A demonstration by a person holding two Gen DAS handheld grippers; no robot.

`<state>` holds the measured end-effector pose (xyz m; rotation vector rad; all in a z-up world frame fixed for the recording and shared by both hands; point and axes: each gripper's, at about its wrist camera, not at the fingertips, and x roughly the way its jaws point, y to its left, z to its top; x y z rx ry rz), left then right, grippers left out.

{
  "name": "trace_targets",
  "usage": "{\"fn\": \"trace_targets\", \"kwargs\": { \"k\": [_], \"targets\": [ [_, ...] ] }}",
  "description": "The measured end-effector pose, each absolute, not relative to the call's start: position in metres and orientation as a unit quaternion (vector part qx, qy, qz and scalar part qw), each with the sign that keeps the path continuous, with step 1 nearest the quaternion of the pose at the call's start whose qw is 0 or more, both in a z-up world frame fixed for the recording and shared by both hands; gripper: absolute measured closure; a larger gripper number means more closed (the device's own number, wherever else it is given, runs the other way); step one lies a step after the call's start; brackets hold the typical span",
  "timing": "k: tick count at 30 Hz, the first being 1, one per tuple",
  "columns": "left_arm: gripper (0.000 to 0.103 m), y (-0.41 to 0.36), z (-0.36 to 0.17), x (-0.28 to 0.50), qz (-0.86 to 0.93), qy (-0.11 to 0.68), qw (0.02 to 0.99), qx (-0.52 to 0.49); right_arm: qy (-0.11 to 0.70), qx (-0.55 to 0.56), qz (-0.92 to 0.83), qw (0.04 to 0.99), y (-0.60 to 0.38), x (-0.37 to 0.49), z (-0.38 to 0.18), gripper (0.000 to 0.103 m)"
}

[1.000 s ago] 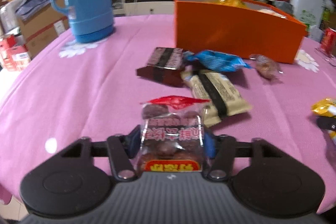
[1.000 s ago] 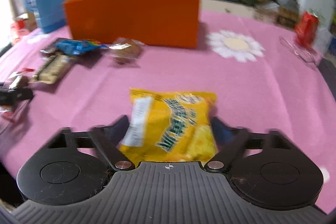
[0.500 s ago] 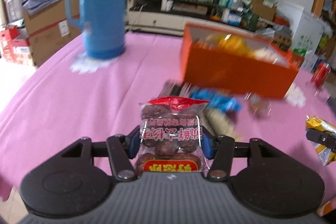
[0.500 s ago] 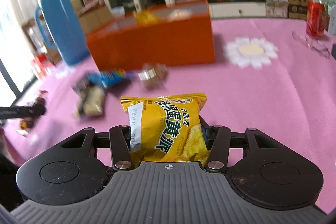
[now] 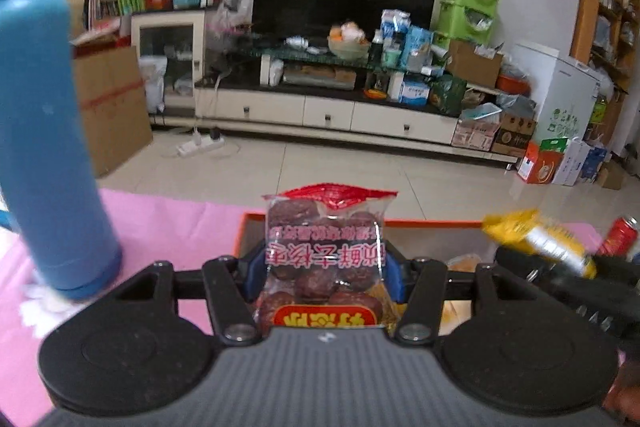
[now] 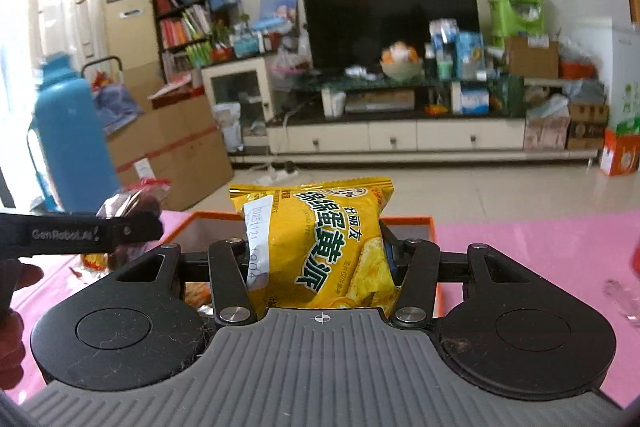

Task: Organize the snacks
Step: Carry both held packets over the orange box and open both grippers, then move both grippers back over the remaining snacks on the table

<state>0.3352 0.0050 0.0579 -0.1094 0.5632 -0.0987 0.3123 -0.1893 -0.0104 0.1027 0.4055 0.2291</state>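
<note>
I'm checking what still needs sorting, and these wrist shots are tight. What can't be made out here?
- Left wrist view: the orange box's inside is mostly hidden behind the left tool and its clear packet of brown snacks.
- Right wrist view: the yellow packet in the right tool hides most of the box.
- Both views: the table in front of the box is hidden, so any loose snacks there can't be seen.
</note>
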Motion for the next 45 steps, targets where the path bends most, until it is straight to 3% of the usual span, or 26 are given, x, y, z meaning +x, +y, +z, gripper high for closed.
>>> {"fn": "trace_targets", "kwargs": {
  "k": [7,9,11,12,14,17,19,20,21,28,36,40,45],
  "targets": [
    [0.047,0.012,0.01,0.374,-0.041,0.339,0.937,-0.071,0.269,0.057,0.093,0.957,-0.185,0.385,-0.049,0.071],
    [0.039,0.007,0.004,0.372,-0.03,0.333,0.941,-0.045,0.282,0.031,0.094,0.954,-0.176,0.392,-0.056,0.068],
    [0.038,0.002,0.005,0.37,-0.03,0.332,0.942,-0.035,0.287,0.013,0.096,0.953,-0.169,0.393,-0.06,0.065],
    [0.036,0.0,0.006,0.369,-0.034,0.333,0.942,-0.036,0.293,0.004,0.1,0.951,-0.165,0.393,-0.062,0.059],
    [0.032,0.0,0.012,0.365,-0.038,0.325,0.944,-0.037,0.292,-0.007,0.102,0.951,-0.161,0.39,-0.062,0.056],
    [0.027,0.004,0.028,0.352,-0.037,0.297,0.953,-0.047,0.279,0.005,0.097,0.955,-0.165,0.385,-0.051,0.038],
    [0.017,0.009,0.043,0.343,-0.034,0.277,0.958,-0.058,0.263,0.026,0.09,0.96,-0.173,0.376,-0.039,0.02],
    [0.005,0.012,0.051,0.336,-0.032,0.265,0.962,-0.064,0.251,0.04,0.089,0.963,-0.178,0.371,-0.032,0.017],
    [0.001,0.013,0.058,0.328,-0.026,0.252,0.965,-0.066,0.241,0.052,0.089,0.965,-0.181,0.365,-0.025,0.013],
    [0.001,0.013,0.078,0.255,-0.046,0.22,0.974,-0.024,0.202,0.156,0.089,0.963,-0.211,0.306,-0.007,0.009],
    [0.001,0.007,-0.005,0.198,-0.086,0.341,0.936,0.025,0.277,0.175,0.093,0.94,-0.225,0.229,-0.059,0.009],
    [0.001,0.0,-0.03,0.187,-0.1,0.361,0.925,0.065,0.329,0.203,0.122,0.914,-0.235,0.216,-0.088,0.009],
    [0.001,0.003,-0.046,0.19,-0.08,0.361,0.923,0.109,0.346,0.161,0.085,0.921,-0.248,0.219,-0.104,0.009]
  ]
}}
